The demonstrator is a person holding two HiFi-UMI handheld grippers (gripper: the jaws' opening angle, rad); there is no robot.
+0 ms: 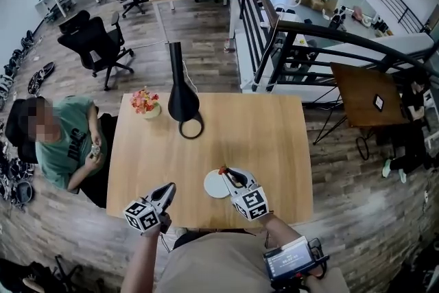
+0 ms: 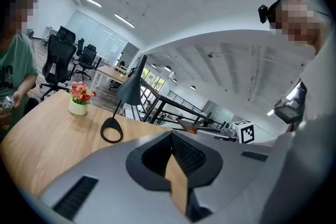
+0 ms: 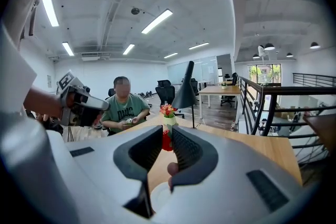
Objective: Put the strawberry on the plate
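Standing beyond plate (image 1: 212, 187): black lamp (image 1: 183, 101), flower pot (image 1: 146, 104).

Pale wooden surface (image 1: 274, 141): matt, fine straight grain. Round white plate (image 1: 211, 187): smooth, slight sheen. Black cone-shaded lamp (image 1: 182, 101): matt, metal-like. Right gripper (image 3: 167, 128) body: smooth matt grey plastic; its fingers (image 3: 186, 152): black, ribbed, matt. Small red strawberry (image 3: 166, 141): finish unreadable.
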